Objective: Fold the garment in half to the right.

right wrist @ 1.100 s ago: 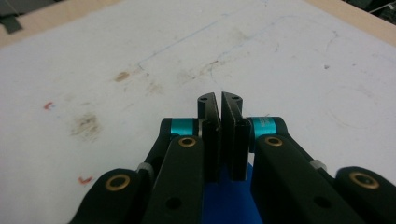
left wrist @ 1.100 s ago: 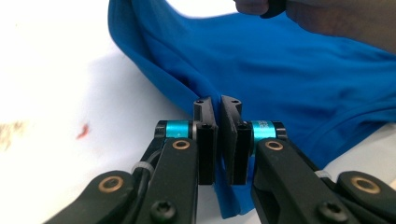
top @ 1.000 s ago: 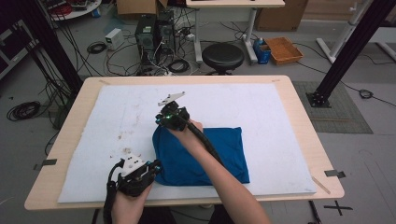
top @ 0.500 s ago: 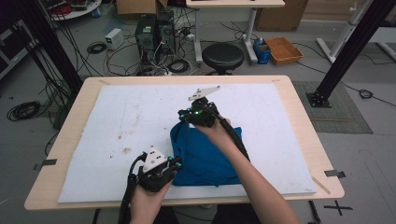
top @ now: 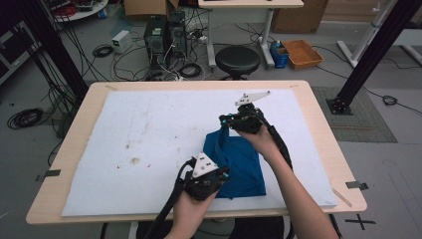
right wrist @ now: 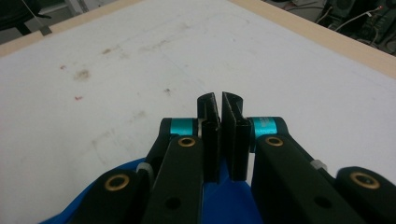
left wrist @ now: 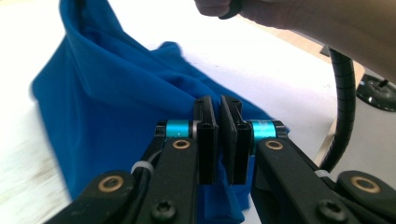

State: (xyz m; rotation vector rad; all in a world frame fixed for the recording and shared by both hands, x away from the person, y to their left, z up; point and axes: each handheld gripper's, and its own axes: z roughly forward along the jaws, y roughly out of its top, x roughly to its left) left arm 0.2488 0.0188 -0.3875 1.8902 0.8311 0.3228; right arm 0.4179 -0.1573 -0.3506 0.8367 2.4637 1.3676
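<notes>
A blue cloth (top: 238,162) lies bunched on the white mat (top: 149,134) covering the wooden table (top: 79,114), a little toward four o'clock from the mat's centre. The left gripper (top: 215,175) sits at the cloth's seven o'clock corner, its jaws pressed together on the near edge of the fabric; in the left gripper view the cloth (left wrist: 116,102) rises in folds beyond the jaws. The right gripper (top: 230,121) is at the cloth's twelve o'clock end, lifting a peak of fabric, jaws pinched tight with blue cloth (right wrist: 224,200) showing beneath them. Brown stains (top: 133,160) mark the mat at nine o'clock from the cloth. A black stool (top: 237,59) stands beyond the table.
</notes>
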